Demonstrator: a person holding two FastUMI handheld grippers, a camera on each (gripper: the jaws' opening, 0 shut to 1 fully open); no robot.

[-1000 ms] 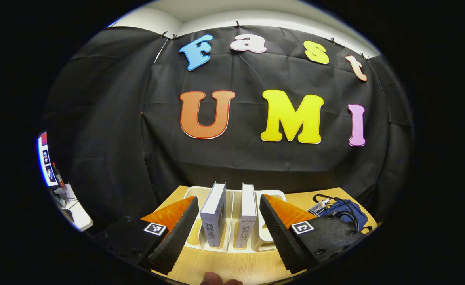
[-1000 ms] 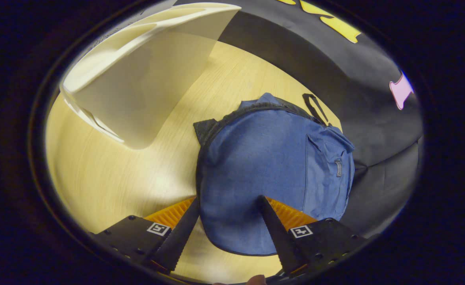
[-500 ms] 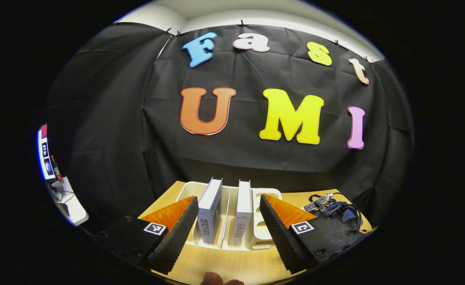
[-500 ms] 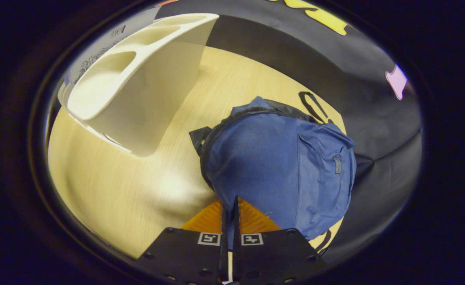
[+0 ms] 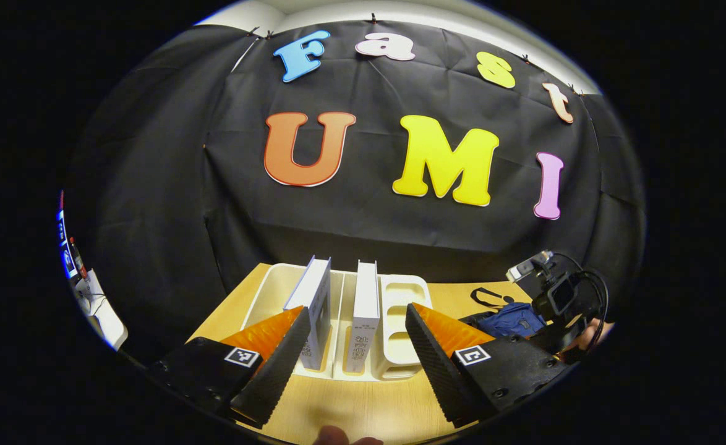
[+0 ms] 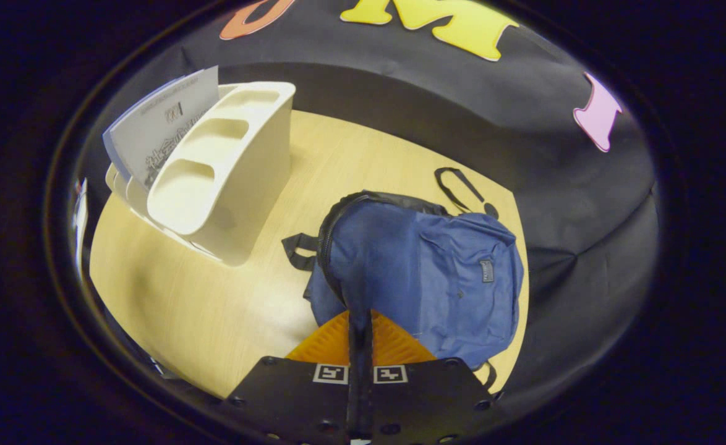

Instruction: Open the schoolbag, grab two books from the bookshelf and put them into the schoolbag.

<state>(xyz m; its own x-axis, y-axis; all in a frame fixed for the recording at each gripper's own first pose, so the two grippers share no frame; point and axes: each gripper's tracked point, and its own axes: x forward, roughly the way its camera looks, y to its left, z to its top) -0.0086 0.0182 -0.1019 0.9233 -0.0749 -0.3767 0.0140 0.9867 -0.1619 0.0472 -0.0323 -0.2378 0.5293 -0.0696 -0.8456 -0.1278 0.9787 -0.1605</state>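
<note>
The blue schoolbag (image 6: pixel 437 266) lies on the wooden table, its dark zipper running along the upper left edge. My right gripper (image 6: pixel 360 315) is shut on a fold of the bag's cloth near that zipper, and the cloth is pulled up into the fingers. A white bookshelf (image 5: pixel 400 290) holds two upright white books, one on the left (image 5: pixel 313 303) and one beside it (image 5: pixel 365 306). My left gripper (image 5: pixel 357 312) stands open just before the shelf, with a finger on either side of the books and touching neither. The schoolbag (image 5: pixel 511 318) and the right gripper (image 5: pixel 555 296) sit off to the right.
The wooden table (image 6: pixel 214 309) has bare surface between the bookshelf (image 6: pixel 239 167) and the bag. A black strap (image 6: pixel 456 185) trails behind the bag. The black cloth wall stands close behind the table. A white stand (image 5: pixel 100 309) is at the far left.
The right gripper went from open around the bag's edge to shut on its cloth, then drew back and up. The left gripper stayed open and shifted slightly before the shelf.
</note>
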